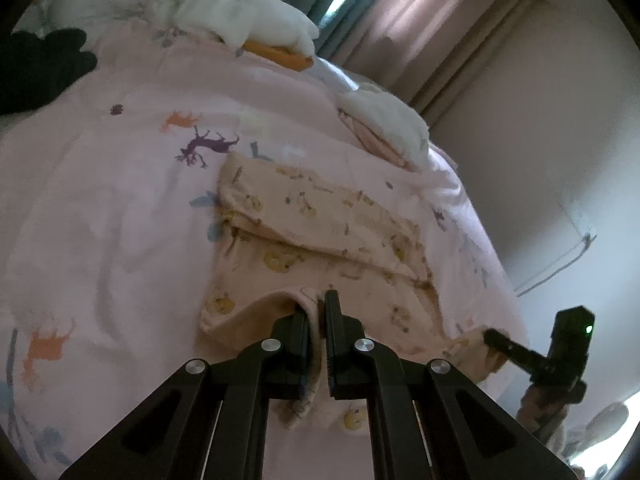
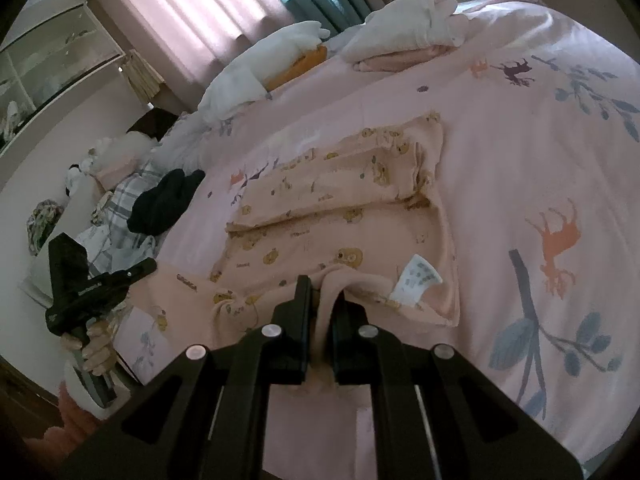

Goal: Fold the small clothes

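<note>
A small peach garment (image 1: 320,220) printed with yellow bears lies on the pink bed cover (image 1: 100,200), its far part folded over into a band. My left gripper (image 1: 316,302) is shut on the garment's near edge, with fabric bunched between the fingers. In the same view my right gripper (image 1: 492,336) pinches the near right corner. In the right wrist view the garment (image 2: 340,200) spreads ahead and my right gripper (image 2: 322,290) is shut on a raised fold of its near edge, beside a white care label (image 2: 416,280). My left gripper (image 2: 150,266) grips the left corner, held by a hand (image 2: 96,348).
Folded white and pink clothes (image 1: 240,16) (image 1: 384,128) are stacked at the far side of the bed. A black garment (image 2: 164,200) and a plaid cloth (image 2: 120,216) lie at its left edge. Curtains (image 2: 192,4) and a wall (image 1: 540,140) stand beyond.
</note>
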Demonstrator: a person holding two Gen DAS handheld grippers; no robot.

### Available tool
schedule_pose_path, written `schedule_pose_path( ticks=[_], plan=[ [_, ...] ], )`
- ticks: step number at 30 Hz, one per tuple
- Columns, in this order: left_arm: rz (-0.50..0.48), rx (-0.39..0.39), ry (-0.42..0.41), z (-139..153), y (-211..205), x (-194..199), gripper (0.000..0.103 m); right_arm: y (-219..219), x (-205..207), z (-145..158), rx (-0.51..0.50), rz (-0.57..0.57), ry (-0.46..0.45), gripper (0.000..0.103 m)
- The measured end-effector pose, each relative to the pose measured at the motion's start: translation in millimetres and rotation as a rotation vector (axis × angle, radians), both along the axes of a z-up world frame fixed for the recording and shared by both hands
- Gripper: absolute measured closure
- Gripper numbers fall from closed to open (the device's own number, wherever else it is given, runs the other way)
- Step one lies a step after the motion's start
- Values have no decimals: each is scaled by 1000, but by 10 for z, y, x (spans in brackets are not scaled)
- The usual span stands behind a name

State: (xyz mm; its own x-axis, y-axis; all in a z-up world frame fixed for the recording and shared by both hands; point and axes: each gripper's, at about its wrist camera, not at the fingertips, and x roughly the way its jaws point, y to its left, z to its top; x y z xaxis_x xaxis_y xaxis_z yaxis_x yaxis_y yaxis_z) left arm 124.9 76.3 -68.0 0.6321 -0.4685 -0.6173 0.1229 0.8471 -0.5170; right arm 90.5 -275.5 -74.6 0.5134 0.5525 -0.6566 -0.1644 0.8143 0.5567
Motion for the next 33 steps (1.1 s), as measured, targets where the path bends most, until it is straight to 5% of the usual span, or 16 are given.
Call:
schedule_pose_path(
  ticks=[15,19,24,33],
  plan=[
    [95,-90,1,-86,119,420,98,-13,567,71,2,-2,-18,93],
    [93,-164,-1,-102,160,546,98,-28,720,46,13,-4,-16,93],
    [102,-132,-11,-53,106,757,98,-46,903,34,-2,-16,-11,93],
    [109,-215,9,-173,106,1060,98,-113,1216,6,2,-52,4,93]
  ],
)
